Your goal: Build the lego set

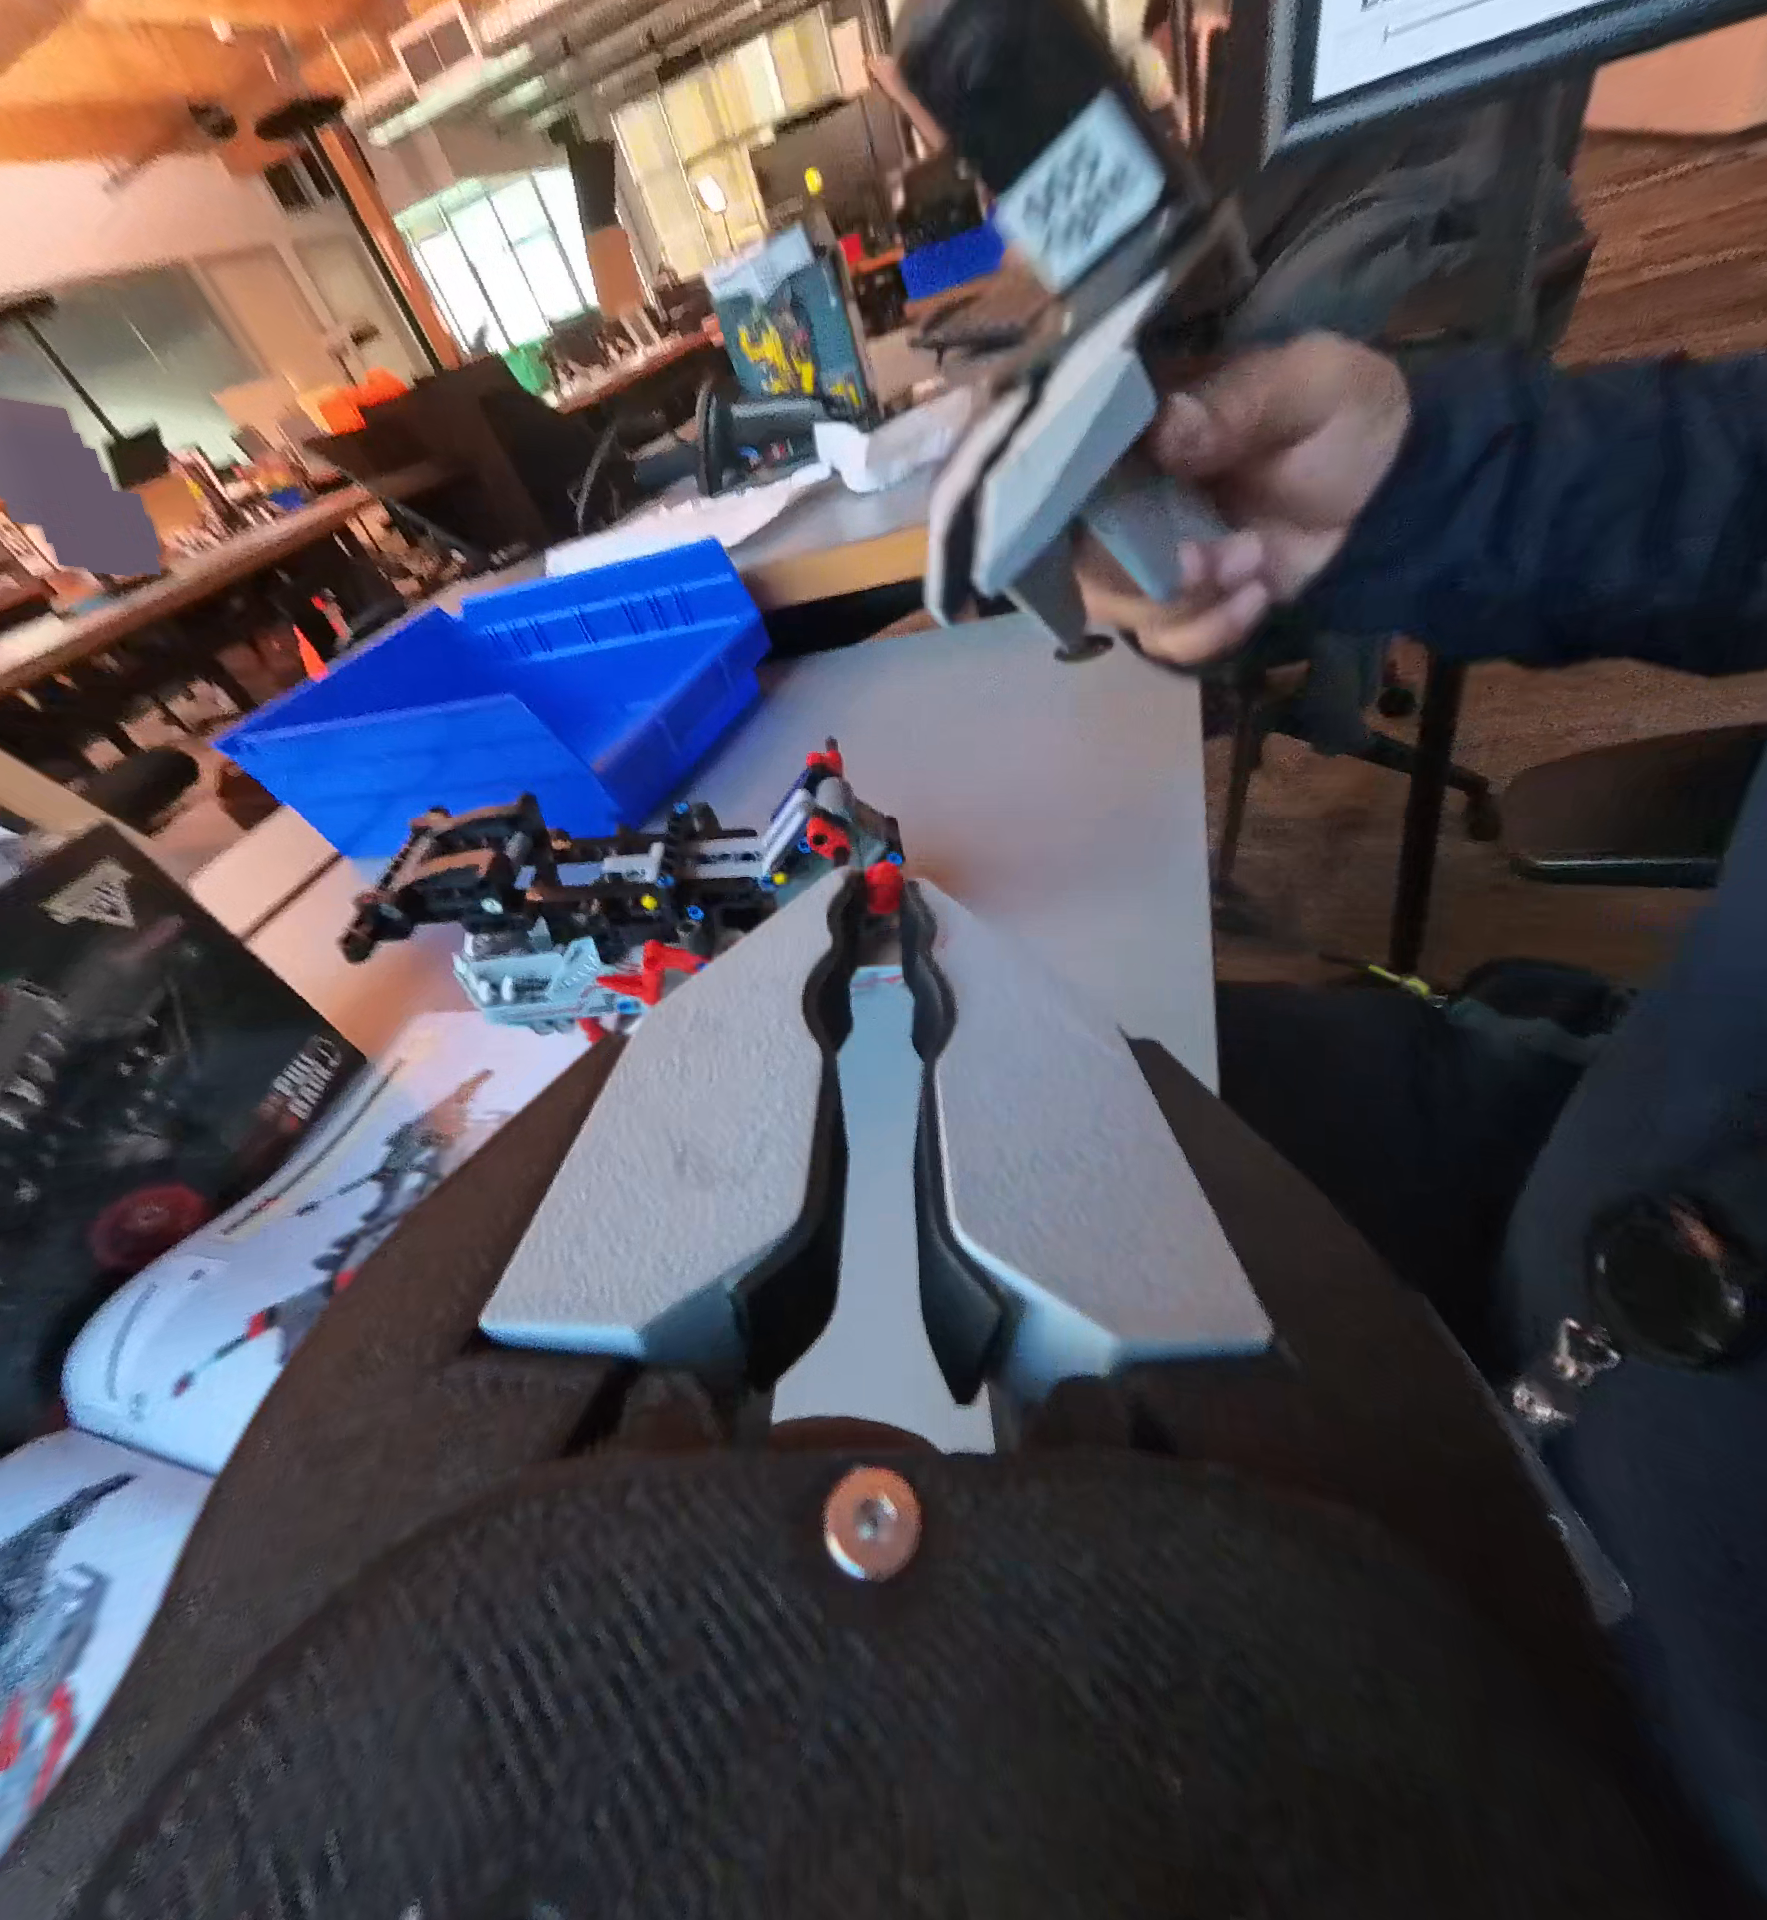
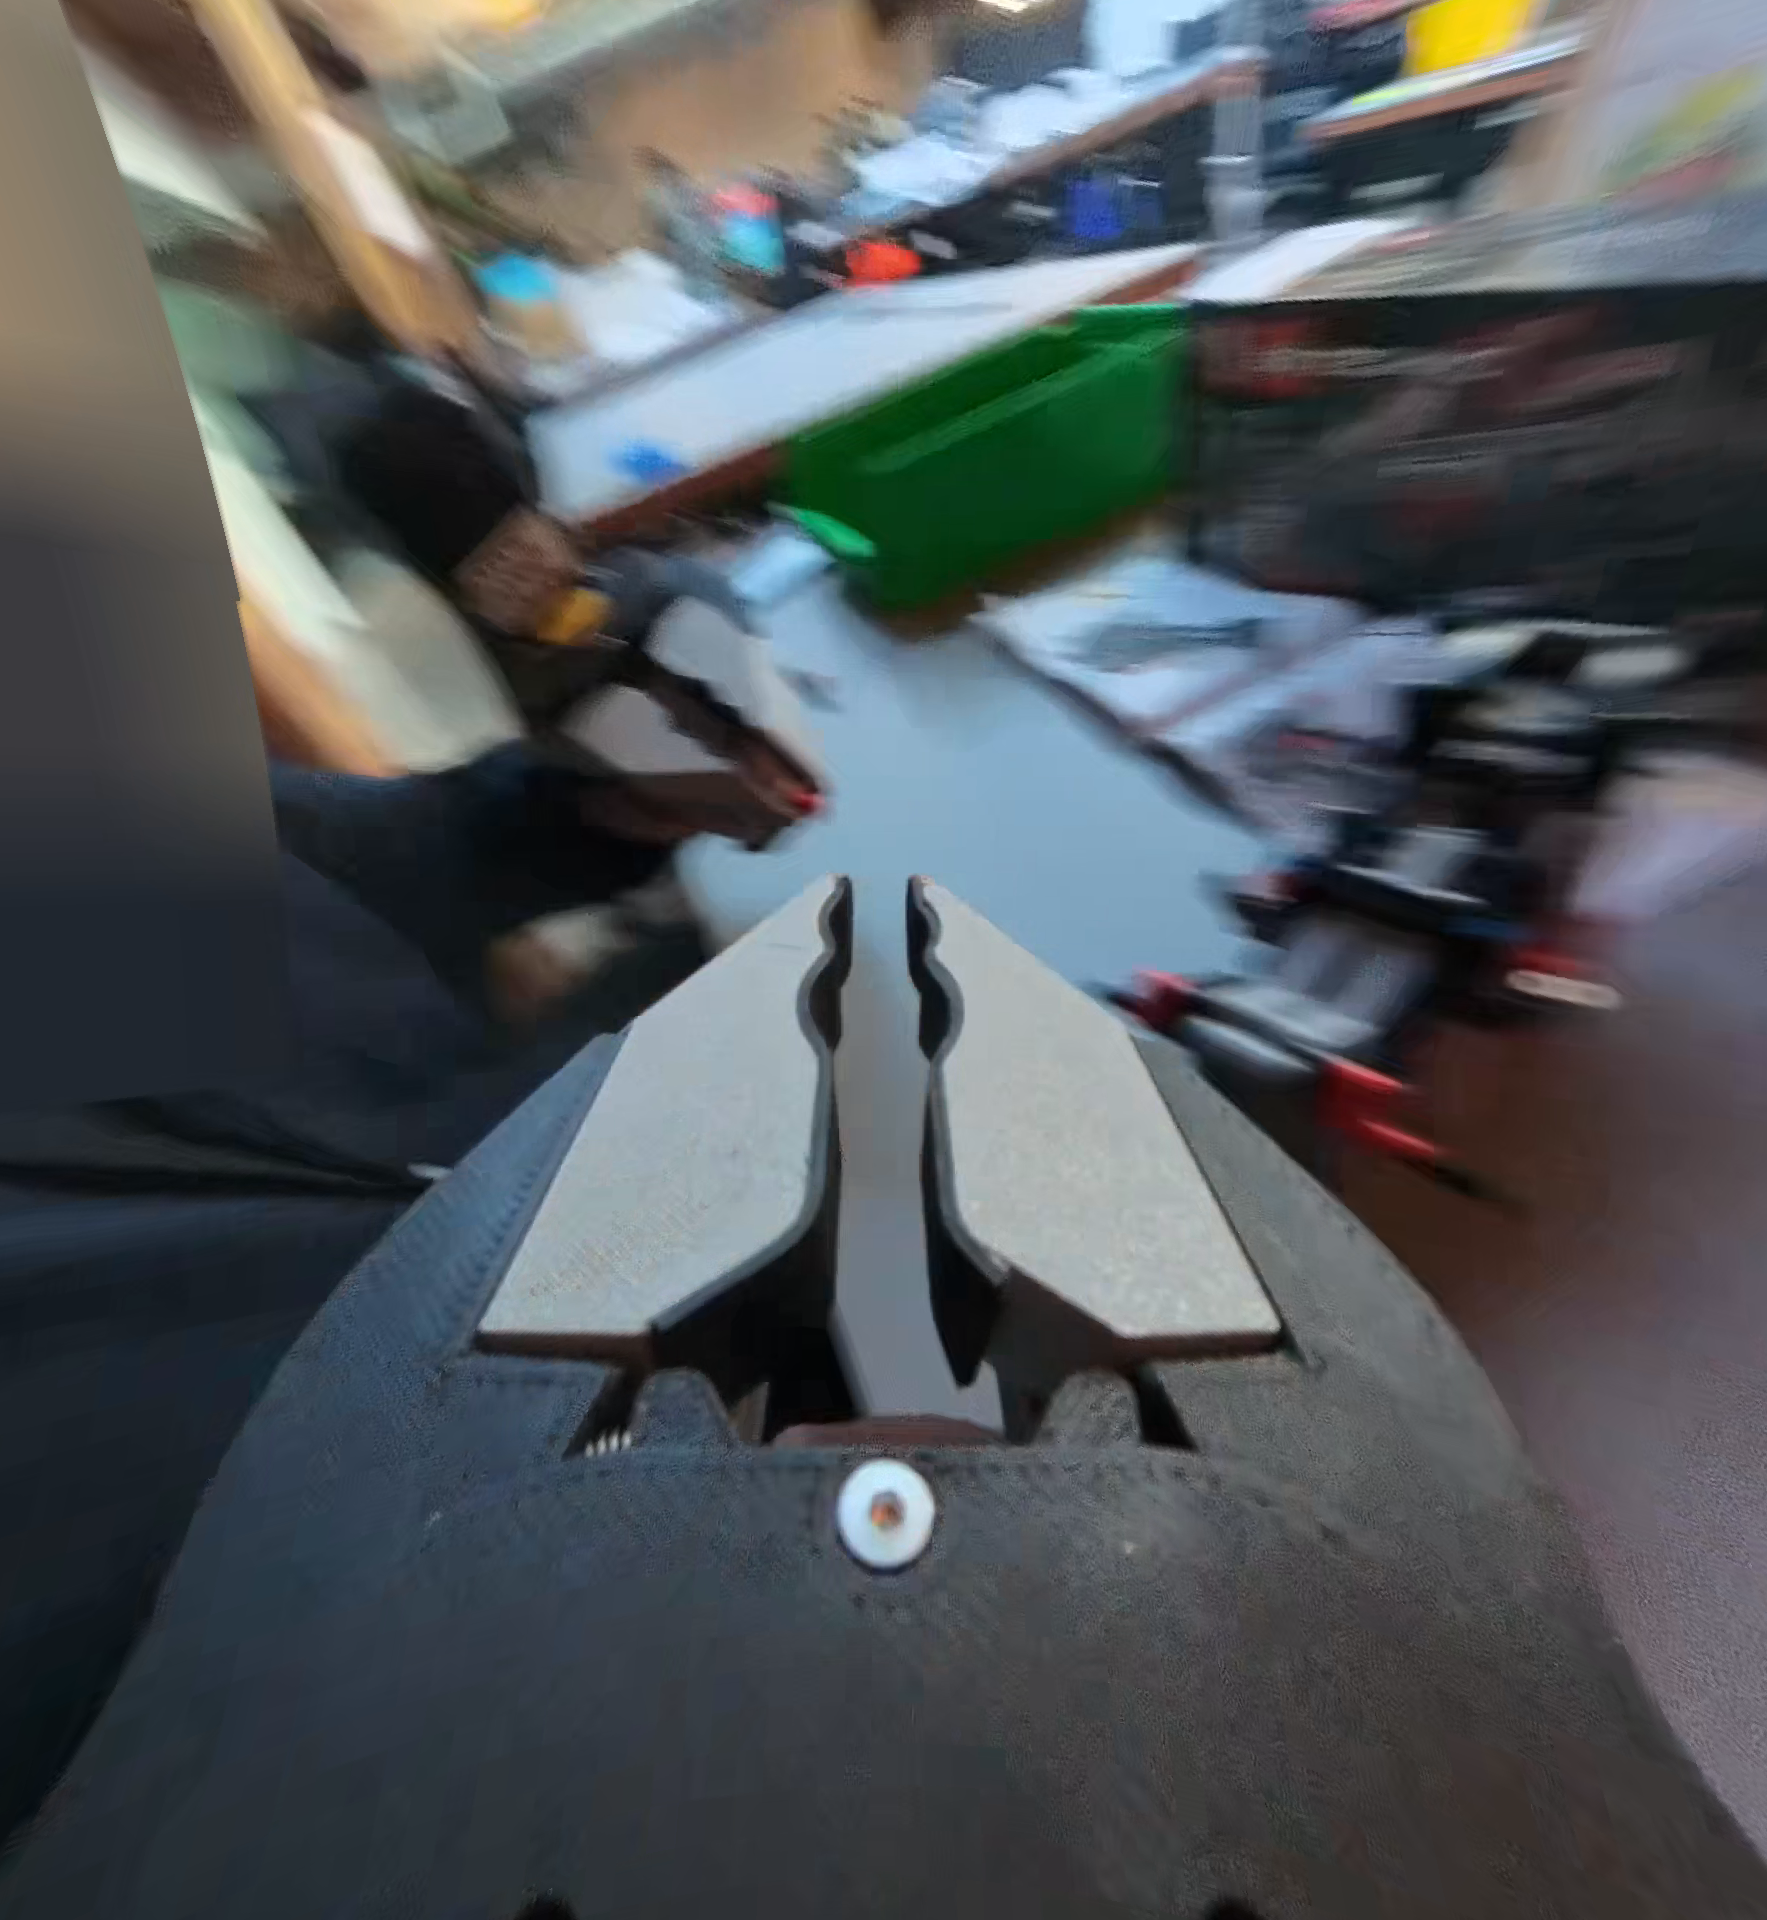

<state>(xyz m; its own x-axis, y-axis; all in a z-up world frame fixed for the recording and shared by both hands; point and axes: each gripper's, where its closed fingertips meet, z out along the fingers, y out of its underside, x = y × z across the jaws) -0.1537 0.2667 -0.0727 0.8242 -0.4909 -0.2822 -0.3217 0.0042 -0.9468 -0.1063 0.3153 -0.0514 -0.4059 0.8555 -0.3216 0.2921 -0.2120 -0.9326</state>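
Between our left gripper's [image 1: 877,896] tips sits a small red piece [image 1: 883,885], pinched there; the model [image 1: 588,883] lies on the table [image 1: 1045,748] just ahead, beside 2 blue bins [image 1: 505,686]. We judge the step to be seating that piece on the model's near end — we should keep the pinch firm and approach level. Our right gripper [image 2: 879,902] is raised, its jaws a little apart and holding nothing. Its view is heavily blurred — the model at right barely reads, and we cannot see the socket.
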